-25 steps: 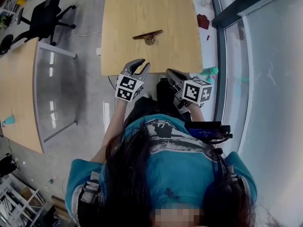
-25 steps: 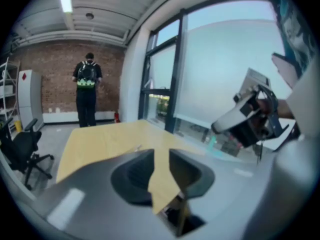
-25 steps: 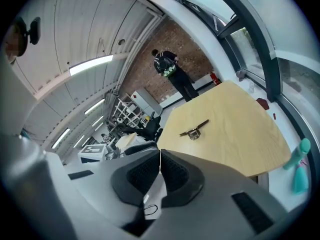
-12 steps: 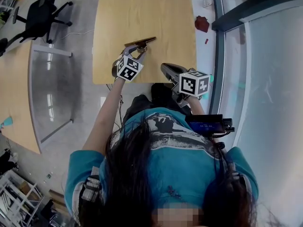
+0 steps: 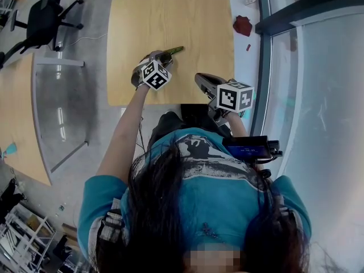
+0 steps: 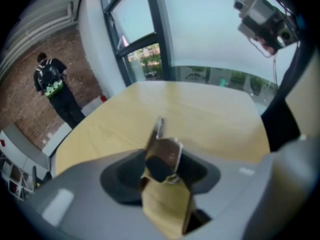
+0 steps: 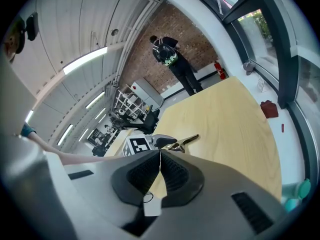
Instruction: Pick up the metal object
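A brass-coloured metal object (image 5: 173, 50) with a long thin bar lies on the light wooden table (image 5: 170, 16). My left gripper (image 5: 160, 57) is down over its near end. In the left gripper view the object (image 6: 165, 151) stands between the two jaws, which are opening, and the pads are apart from it on both sides. My right gripper (image 5: 203, 82) hangs at the table's front edge, right of the left one, shut with nothing in it (image 7: 160, 166). From there the object (image 7: 184, 142) shows beside the left gripper's marker cube (image 7: 136, 145).
A black office chair (image 5: 42, 19) and a second wooden table (image 5: 17, 112) stand to the left. A glass wall (image 5: 318, 95) runs along the right, with a red thing (image 5: 243, 25) on the floor beside it. A person (image 6: 55, 86) stands far off.
My left gripper has moved forward from the table's front edge onto the metal object, and its jaws now straddle it. The right gripper has stayed at the front edge.
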Demonstrator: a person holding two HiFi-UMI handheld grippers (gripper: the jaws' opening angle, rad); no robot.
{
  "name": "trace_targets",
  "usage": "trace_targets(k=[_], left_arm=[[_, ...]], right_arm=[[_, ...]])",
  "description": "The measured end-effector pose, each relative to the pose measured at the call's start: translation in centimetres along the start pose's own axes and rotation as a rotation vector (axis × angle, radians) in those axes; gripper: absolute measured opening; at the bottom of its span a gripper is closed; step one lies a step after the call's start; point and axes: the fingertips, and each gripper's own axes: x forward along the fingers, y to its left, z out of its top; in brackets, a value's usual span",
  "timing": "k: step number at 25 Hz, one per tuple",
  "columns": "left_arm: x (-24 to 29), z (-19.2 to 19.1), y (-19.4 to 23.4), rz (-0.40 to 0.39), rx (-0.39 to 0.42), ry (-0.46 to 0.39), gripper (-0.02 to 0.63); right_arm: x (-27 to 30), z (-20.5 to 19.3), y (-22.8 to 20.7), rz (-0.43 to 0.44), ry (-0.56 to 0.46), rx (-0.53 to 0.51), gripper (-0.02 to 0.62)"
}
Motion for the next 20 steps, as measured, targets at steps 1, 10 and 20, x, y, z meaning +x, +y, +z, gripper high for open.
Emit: trace_targets(k=[1,10,20], left_arm=[[0.0,-0.1,0.0,-0.004,0.003,-0.002,0.193],[0.2,0.2,0.4,0.03,0.048,-0.006,0.135],[-1.8,0.4,-1.1,0.017,-0.102,-0.068,0.095]], right_arm=[[0.0,0.0,0.1,-0.003,0.0,0.004,0.014],[0.1,-0.5,-1.0,-0.024,0.004,0.043,0.012],[0.8,-1.5,0.0,-0.017,0.011,0.026,0.014]])
